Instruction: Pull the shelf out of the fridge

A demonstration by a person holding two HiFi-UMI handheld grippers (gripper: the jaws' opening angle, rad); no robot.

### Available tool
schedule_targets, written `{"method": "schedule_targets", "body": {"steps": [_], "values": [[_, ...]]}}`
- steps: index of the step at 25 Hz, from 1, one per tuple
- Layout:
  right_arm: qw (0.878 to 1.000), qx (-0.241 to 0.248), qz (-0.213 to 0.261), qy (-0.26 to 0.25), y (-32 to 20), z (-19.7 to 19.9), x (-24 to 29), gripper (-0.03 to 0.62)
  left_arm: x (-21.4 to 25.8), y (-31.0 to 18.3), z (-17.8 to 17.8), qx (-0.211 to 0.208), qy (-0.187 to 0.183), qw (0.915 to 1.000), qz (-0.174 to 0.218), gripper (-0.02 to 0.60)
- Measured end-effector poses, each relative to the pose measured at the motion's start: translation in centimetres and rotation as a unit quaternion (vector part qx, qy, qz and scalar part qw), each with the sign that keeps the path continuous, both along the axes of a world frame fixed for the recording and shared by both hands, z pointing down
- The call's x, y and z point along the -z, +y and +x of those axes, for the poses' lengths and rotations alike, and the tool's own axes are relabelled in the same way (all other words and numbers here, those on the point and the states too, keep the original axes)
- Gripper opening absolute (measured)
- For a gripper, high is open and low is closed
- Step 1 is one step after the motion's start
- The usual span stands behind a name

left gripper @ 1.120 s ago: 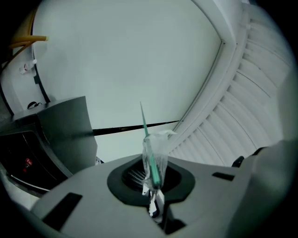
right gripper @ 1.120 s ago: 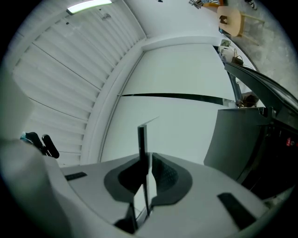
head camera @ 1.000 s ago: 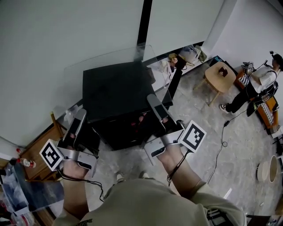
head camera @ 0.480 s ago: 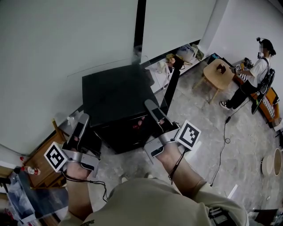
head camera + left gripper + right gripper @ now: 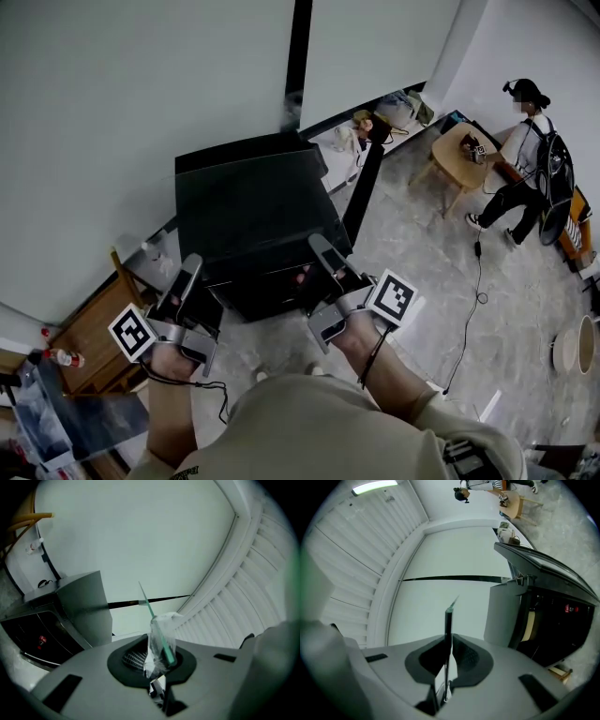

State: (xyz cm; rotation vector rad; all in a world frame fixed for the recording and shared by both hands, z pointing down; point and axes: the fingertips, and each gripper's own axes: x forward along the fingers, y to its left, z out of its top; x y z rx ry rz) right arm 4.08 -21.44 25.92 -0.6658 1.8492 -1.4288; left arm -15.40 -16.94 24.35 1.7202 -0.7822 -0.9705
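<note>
1. Above the black fridge (image 5: 251, 292), near the middle of the head view, the clear glass shelf (image 5: 253, 202) lies roughly level, fully outside the fridge and covering most of its top
2. Left gripper (image 5: 191, 266) is clenched on the shelf's near left edge; the left gripper view shows the jaws pressed together on the green-tinted glass edge (image 5: 161, 637), where a scrap of clear plastic wrap (image 5: 159, 623) clings
3. Right gripper (image 5: 319, 244) is clamped on the shelf's near right edge; the right gripper view shows the thin pane (image 5: 448, 630) standing edge-on between the closed jaws
4. Fridge door (image 5: 364, 192) stands open on the right, and the dark interior faces the person holding the grippers
5. Far to the right, another person (image 5: 527, 155) stands beside a small wooden surface (image 5: 461, 159) on the stone floor (image 5: 422, 272)
6. Near left, a wooden cabinet (image 5: 89, 333) carries a bottle (image 5: 56, 354)
</note>
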Motion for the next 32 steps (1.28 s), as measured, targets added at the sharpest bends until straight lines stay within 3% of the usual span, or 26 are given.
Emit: {"method": "schedule_targets", "body": {"steps": [6,14,32], "values": [[0.999,0.005,-0.034,0.014,0.8,0.4,-3.1,0.008,-3.3,0.8,0.4,0.001,0.007,0.9994,-0.034,0.020],[0.998,0.006,-0.055,0.015,1.6,1.1,-5.2,0.008,-5.0,1.4,1.0,-0.005,0.003,0.9987,-0.051,0.021],[0.997,0.014,-0.076,0.004,1.4,1.2,-6.0,0.008,-5.2,1.5,1.3,-0.006,0.002,0.9983,-0.057,0.020]]}}
